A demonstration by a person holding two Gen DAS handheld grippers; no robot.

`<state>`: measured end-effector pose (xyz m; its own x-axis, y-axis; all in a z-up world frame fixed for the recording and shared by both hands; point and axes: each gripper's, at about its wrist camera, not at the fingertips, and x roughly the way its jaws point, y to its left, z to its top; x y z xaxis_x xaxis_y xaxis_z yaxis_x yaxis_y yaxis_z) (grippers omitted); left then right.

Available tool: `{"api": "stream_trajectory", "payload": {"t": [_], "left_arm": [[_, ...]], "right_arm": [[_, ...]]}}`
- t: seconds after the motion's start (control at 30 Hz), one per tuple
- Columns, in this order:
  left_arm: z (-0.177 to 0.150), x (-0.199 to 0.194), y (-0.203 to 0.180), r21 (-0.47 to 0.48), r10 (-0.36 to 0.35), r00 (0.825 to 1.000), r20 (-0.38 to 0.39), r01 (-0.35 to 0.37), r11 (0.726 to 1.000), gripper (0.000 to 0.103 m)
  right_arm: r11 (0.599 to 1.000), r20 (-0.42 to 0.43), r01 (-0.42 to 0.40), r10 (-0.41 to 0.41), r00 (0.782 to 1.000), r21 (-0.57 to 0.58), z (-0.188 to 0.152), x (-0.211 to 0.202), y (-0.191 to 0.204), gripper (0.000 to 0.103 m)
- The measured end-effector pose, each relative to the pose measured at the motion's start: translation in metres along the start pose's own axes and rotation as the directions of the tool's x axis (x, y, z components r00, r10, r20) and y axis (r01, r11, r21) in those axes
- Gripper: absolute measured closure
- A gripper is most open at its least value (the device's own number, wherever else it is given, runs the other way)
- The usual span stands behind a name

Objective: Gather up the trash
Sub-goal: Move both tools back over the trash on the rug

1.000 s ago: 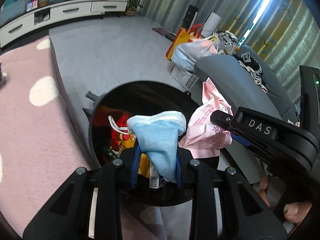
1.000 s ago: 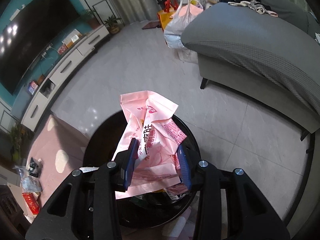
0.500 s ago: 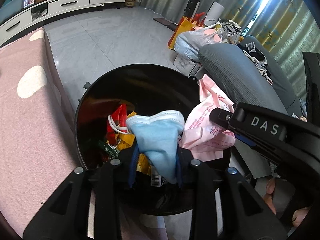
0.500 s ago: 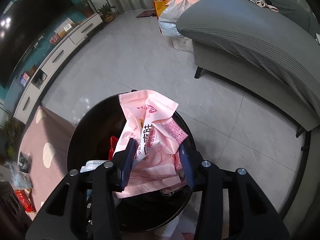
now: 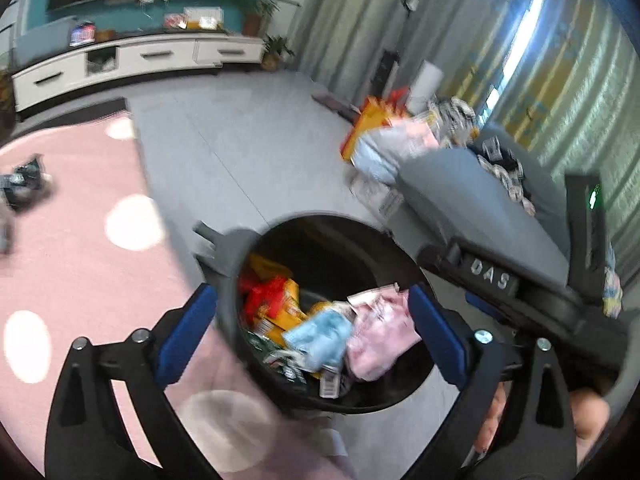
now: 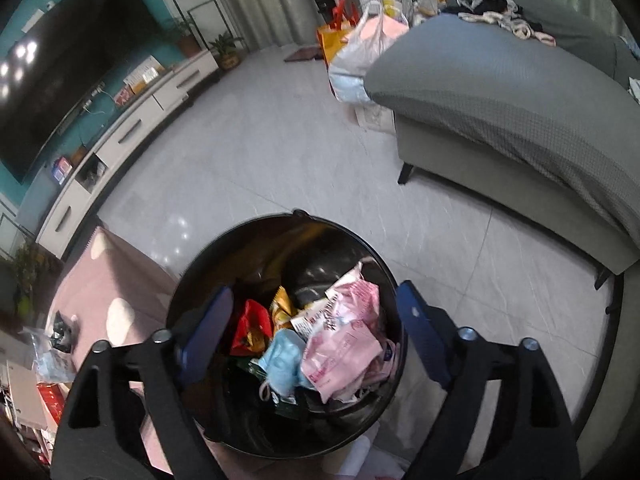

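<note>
A black round trash bin (image 5: 352, 226) (image 6: 280, 220) stands on the floor right below both grippers. Inside lie a blue face mask (image 5: 320, 336) (image 6: 282, 360), a pink plastic bag (image 5: 380, 336) (image 6: 344, 344) and red and yellow wrappers (image 5: 276, 296) (image 6: 250, 326). My left gripper (image 5: 312, 320) is wide open and empty above the bin. My right gripper (image 6: 316, 320) is wide open and empty above the bin; its body shows in the left wrist view (image 5: 492, 280).
A pink rug with white dots (image 5: 80, 248) (image 6: 108, 276) lies left of the bin with loose litter (image 5: 20, 184) (image 6: 52, 344) on it. A grey sofa (image 6: 520, 120) is at the right. Bags (image 6: 360, 60) stand by the sofa. A white TV cabinet (image 5: 132, 60) lines the far wall.
Both grippers have opened. The blue mask and the pink bag have dropped into the bin. The left wrist view has lifted back from the bin.
</note>
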<state>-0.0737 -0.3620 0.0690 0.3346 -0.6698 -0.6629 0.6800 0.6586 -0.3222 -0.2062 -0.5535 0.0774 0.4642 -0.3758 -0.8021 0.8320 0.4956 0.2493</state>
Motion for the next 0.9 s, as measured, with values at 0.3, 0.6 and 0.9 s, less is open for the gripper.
{"api": "stream_trajectory", "payload": {"t": [0.3,0.6,0.9], "left_arm": [[0.021,-0.095,0.118,-0.235,0.283,0.939,0.194,-0.236,0.943,0.003],[0.002,-0.187,0.290,-0.505,0.605,0.789,0.107,-0.481,0.717,0.003],[-0.046,-0.218,0.417,-0.692,0.652,0.758,-0.027,-0.484,0.535,0.003]], "right_arm": [[0.993,0.068,-0.007,0.015,0.998,-0.119,-0.008,-0.015,0.040,0.011],[0.974,0.091,0.014,0.007,0.996,-0.226,-0.021,-0.021,0.081,0.011],[0.942,0.068,-0.043,0.069,0.995,-0.333,-0.043,-0.018,0.132,0.010]]}}
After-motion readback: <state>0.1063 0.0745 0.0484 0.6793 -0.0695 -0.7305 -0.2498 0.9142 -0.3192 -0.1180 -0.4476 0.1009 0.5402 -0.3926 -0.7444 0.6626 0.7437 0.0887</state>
